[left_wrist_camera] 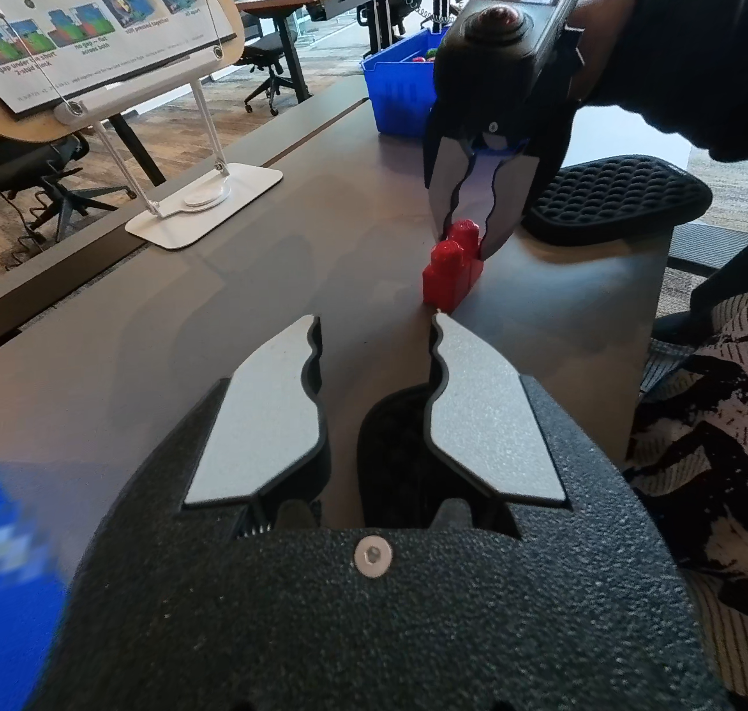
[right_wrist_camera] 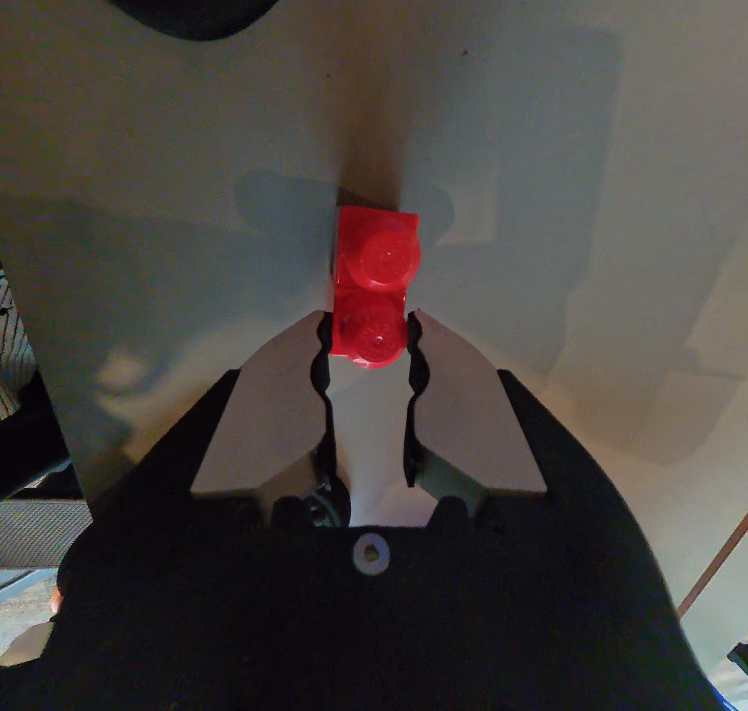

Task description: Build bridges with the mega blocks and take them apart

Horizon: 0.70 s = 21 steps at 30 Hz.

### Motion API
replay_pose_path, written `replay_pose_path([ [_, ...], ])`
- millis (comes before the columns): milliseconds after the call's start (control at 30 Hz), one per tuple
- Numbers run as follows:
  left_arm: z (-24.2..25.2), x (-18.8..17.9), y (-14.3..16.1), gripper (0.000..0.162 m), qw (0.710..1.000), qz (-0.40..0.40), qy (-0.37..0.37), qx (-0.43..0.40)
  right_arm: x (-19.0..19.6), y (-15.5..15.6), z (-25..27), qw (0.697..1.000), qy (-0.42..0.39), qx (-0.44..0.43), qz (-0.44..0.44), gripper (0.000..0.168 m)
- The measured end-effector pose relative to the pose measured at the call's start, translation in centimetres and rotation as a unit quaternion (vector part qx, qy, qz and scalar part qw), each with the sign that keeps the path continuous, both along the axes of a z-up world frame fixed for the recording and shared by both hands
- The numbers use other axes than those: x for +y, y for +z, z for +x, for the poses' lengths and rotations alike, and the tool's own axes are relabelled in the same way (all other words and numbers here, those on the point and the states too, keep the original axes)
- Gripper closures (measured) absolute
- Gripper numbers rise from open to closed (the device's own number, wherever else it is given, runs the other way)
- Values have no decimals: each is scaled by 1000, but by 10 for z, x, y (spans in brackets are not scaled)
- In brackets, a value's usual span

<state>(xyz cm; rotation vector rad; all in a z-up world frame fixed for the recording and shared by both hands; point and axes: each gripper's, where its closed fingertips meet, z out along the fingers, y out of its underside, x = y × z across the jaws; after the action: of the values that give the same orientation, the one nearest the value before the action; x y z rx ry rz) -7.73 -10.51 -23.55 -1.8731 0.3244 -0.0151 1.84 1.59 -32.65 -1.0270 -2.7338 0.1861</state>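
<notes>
One red two-stud block stands on the table: light, stiff, glossy plastic. Right tongs pinch its flat sides; left tongs gape empty.

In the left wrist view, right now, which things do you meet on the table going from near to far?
Left gripper with open fingers → red two-stud block, with the right gripper set around its far stud → white stand base → blue bin at the far end of the grey table.
</notes>
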Motion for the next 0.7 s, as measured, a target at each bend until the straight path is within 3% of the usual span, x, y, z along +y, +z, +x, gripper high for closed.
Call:
replay_pose_path([
  [700, -2, 0, -3, 111, 1000, -13, 1, 19, -2, -1, -4, 1000, -4, 12, -9, 132],
])
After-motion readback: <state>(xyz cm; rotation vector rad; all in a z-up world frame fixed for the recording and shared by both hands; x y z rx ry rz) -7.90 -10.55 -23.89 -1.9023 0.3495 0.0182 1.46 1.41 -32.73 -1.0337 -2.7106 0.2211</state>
